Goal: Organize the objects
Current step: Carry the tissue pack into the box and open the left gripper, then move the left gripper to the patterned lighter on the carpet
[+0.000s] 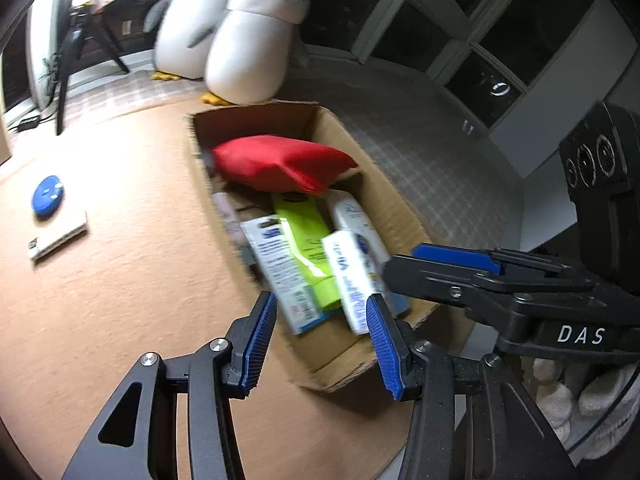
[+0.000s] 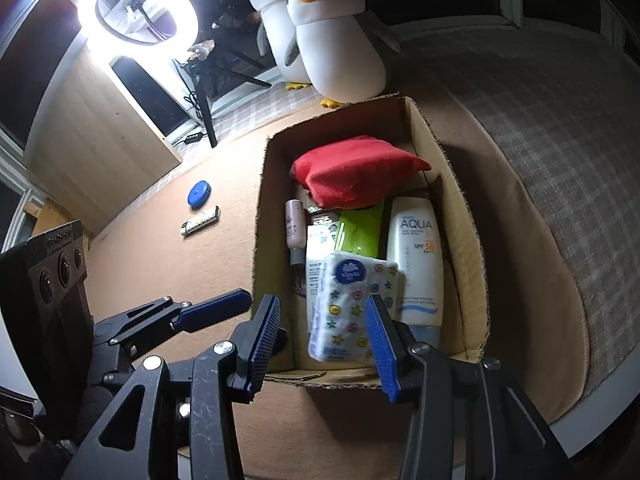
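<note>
An open cardboard box (image 2: pixel 460 220) stands on the tan mat. It holds a red pouch (image 2: pixel 352 172), a white AQUA sunscreen tube (image 2: pixel 416 256), a green packet (image 2: pixel 360 228), a pink tube (image 2: pixel 295 224) and a star-printed tissue pack (image 2: pixel 348 304) lying on top at the near end. My right gripper (image 2: pixel 322 300) hovers open over that pack, with its pads clear of it. My left gripper (image 1: pixel 320 300) is open over the box's (image 1: pixel 400 208) near corner, with nothing between its pads. The red pouch (image 1: pixel 280 160) and the tissue pack (image 1: pixel 352 276) show beyond it.
A blue disc (image 1: pixel 47 195) and a flat white pack (image 1: pixel 58 240) lie on the mat left of the box. Two plush penguins (image 2: pixel 340 40) stand behind the box. A lit ring light (image 2: pixel 136 4) on a tripod is at back left. A person's white-socked feet (image 1: pixel 580 396) are at right.
</note>
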`<action>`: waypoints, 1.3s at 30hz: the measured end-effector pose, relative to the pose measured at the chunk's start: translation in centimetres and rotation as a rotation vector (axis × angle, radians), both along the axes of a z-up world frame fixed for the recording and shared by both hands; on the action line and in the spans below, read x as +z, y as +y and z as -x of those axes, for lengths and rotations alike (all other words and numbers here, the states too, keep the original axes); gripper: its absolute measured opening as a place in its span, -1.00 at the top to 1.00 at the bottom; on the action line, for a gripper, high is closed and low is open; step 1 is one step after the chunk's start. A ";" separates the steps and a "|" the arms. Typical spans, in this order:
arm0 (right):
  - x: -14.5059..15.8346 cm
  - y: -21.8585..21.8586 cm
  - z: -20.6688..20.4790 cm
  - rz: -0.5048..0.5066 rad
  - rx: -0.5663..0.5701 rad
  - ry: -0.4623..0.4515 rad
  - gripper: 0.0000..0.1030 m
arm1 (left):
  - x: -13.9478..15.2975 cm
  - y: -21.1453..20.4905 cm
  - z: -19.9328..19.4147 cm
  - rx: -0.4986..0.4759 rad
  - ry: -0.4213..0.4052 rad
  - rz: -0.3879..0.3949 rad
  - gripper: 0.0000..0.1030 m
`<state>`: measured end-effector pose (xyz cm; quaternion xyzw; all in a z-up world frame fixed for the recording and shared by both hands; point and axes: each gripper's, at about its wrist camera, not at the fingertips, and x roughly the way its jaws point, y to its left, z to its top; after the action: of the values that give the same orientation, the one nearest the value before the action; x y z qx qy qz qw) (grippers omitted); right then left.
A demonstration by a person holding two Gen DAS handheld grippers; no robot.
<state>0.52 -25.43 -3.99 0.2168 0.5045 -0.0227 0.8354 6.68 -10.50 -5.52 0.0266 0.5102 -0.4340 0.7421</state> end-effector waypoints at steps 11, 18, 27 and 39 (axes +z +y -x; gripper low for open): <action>0.2 3.7 -0.3 -0.052 0.036 -0.027 0.15 | 0.1 8.8 -4.4 0.171 0.007 -0.003 0.02; 0.8 7.4 -0.3 -0.047 0.074 -0.046 0.15 | 0.5 14.3 -7.6 0.286 -0.005 0.001 0.02; 1.1 10.0 -0.1 -0.055 0.097 -0.048 0.08 | 1.7 19.5 -12.7 0.417 -0.042 -0.012 0.02; 0.8 10.8 -0.1 -0.057 0.086 -0.033 0.08 | -2.0 16.6 -16.6 0.367 -0.026 -0.082 0.02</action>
<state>0.58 -14.63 -3.15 0.2189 0.5000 0.0312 0.8373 23.28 6.06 -7.51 -0.0311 0.5142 -0.2700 0.8135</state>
